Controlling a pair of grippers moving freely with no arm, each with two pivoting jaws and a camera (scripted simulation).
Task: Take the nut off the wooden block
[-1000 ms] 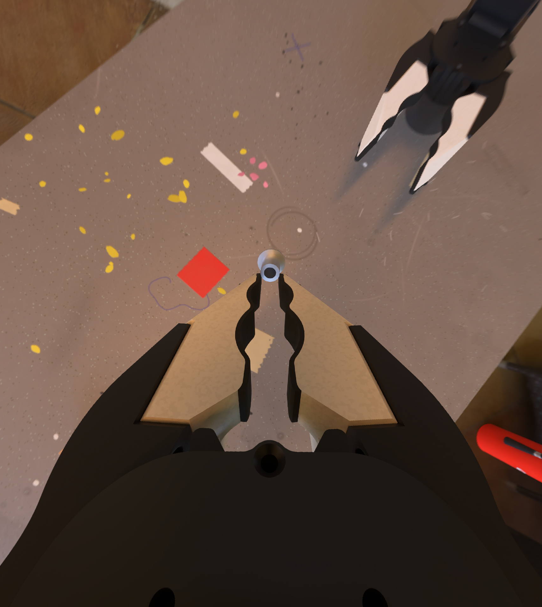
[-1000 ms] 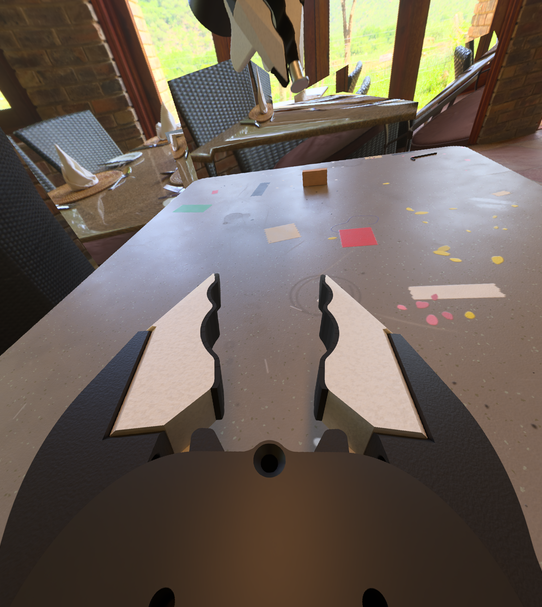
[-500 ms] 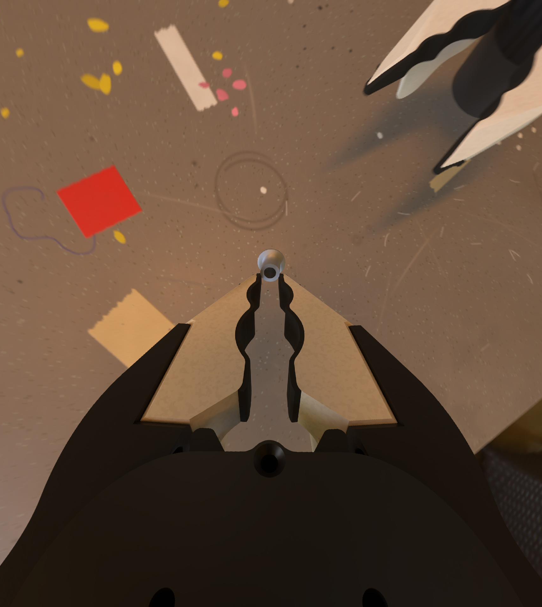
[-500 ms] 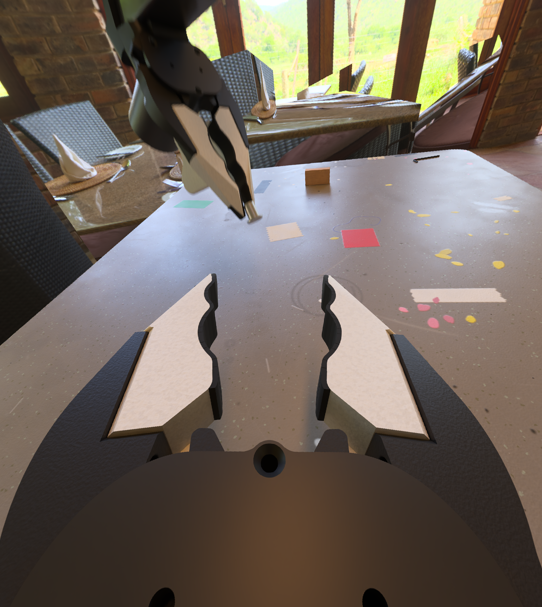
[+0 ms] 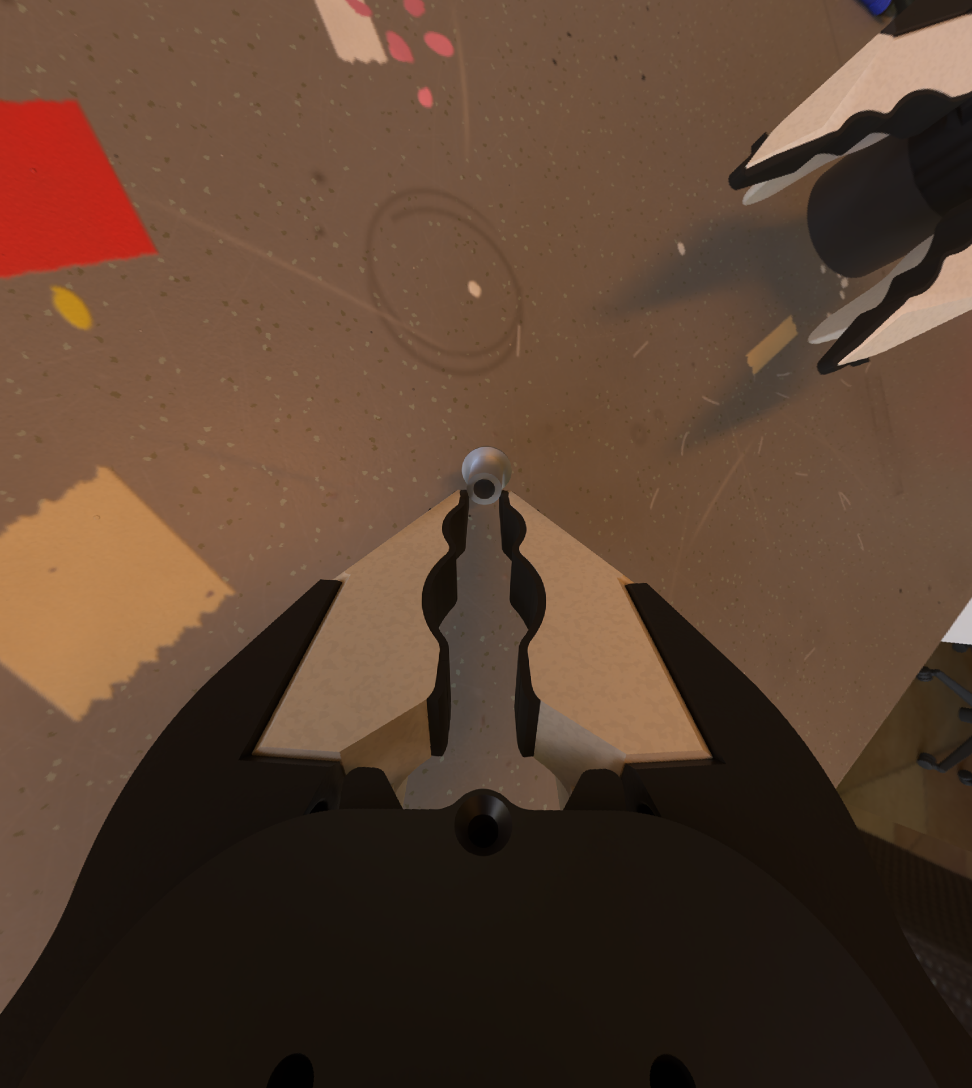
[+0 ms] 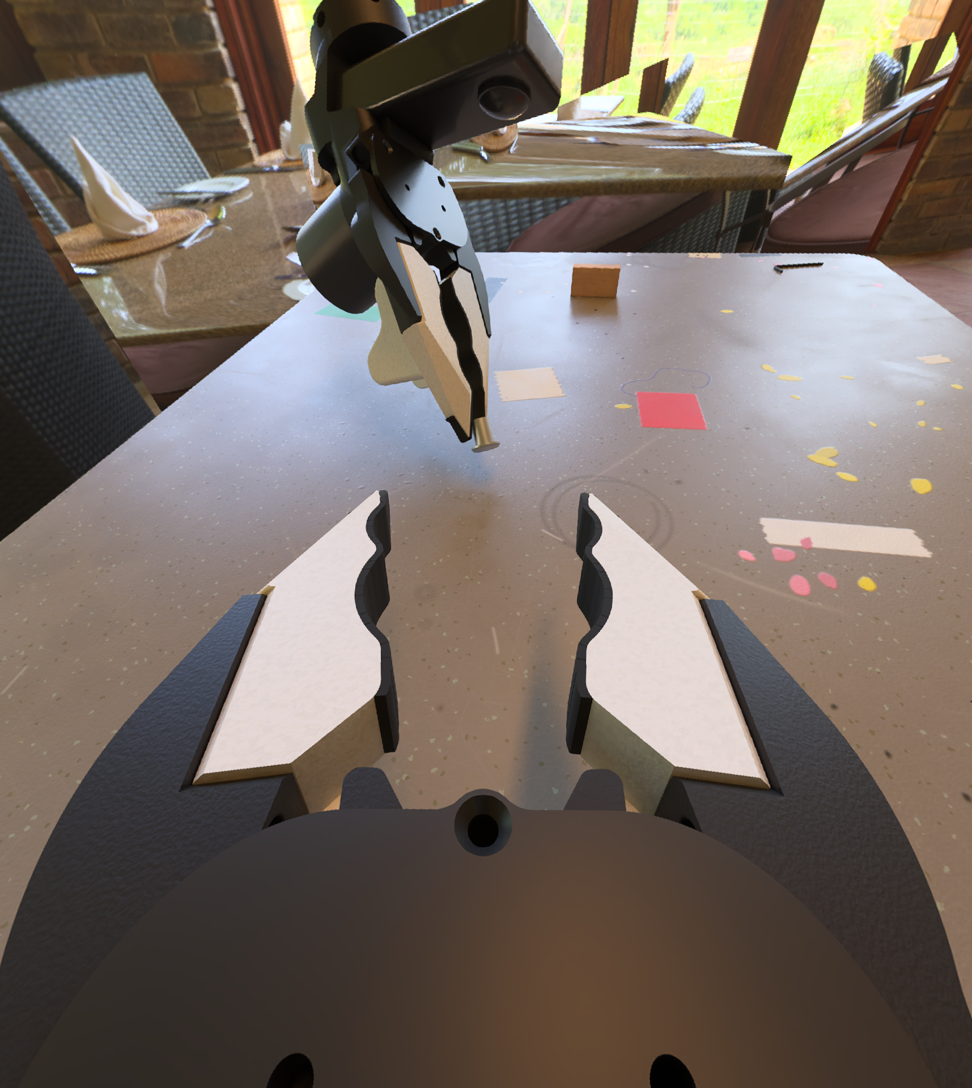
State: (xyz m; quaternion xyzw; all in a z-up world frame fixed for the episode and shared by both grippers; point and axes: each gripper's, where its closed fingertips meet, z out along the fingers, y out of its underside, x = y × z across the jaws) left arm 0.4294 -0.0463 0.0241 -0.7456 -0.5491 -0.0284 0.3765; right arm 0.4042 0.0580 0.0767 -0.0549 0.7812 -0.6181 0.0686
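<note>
My left gripper (image 5: pixel 483 497) is shut on a small silver nut (image 5: pixel 486 474) pinched at its fingertips, held just above the brown table (image 5: pixel 295 412). In the right wrist view the left gripper (image 6: pixel 471 427) hangs tilted down with the nut (image 6: pixel 483 438) close over the table (image 6: pixel 295 530). The wooden block (image 6: pixel 595 281) stands far back on the table, with nothing on it. My right gripper (image 6: pixel 483 506) is open and empty, low over the table. It also shows at the upper right of the left wrist view (image 5: pixel 781 274).
Flat red (image 6: pixel 670 410) and tan (image 6: pixel 527 384) patches, a white tape strip (image 6: pixel 842 537) and paint spots mark the table. A black hex key (image 6: pixel 798 266) lies at the far right corner. Wicker chairs (image 6: pixel 30 353) and set tables stand beyond the left edge.
My left gripper has come down from high up toward the table with the nut in it, nearer to the right gripper. The right gripper has stayed in place, open.
</note>
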